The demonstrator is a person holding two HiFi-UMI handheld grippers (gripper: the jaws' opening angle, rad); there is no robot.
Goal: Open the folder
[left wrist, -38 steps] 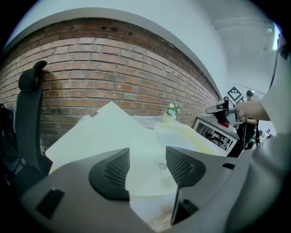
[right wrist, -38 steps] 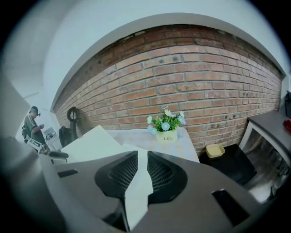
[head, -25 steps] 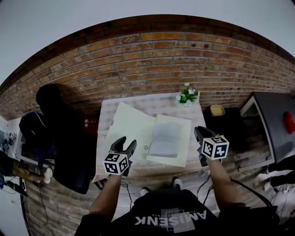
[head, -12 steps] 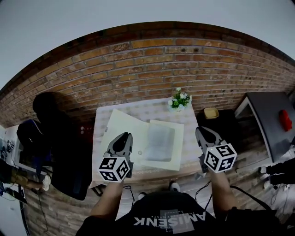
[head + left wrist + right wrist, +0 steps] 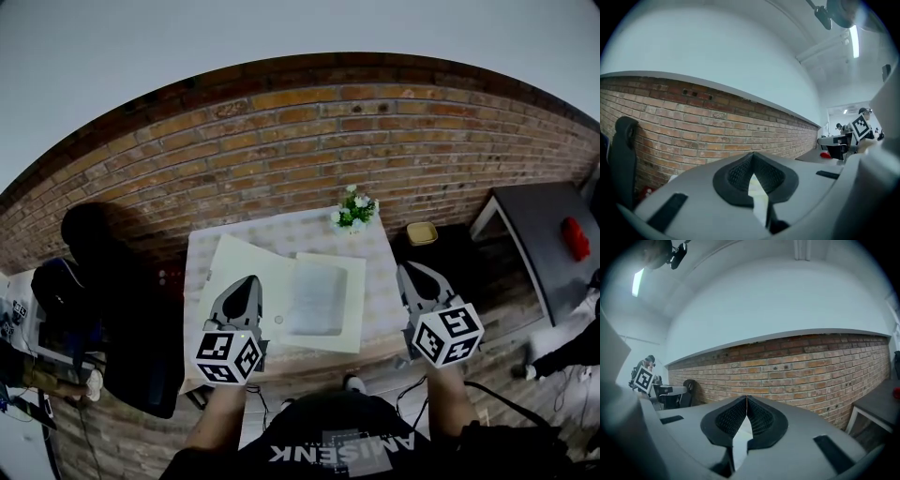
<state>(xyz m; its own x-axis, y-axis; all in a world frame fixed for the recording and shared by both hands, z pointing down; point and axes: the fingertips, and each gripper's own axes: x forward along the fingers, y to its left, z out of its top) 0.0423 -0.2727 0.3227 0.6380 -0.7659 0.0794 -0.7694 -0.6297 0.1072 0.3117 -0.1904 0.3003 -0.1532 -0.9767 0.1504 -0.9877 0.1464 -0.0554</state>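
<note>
Left gripper, lower left of the head view: its own view shows the jaw tips meeting. They have just been closing, with nothing between them. It holds nothing. In the head view it overlaps the lower left edge of the folder; I cannot tell any contact.

Right gripper, lower right of the head view: its own view shows the tips pressed together. They too have just been closing, and it is empty. It sits off the right edge of the table, well apart from the folder.

The folder lies open at mid-frame on the table. Its left cover is spread toward the upper left. Its right half carries a pale sheet.

A small flowering plant stands at the table's far edge, above the folder.

A brick wall arcs across the upper frame behind the table.

A dark chair stands at far left. A dark side table with a red object on it is at far right.
</note>
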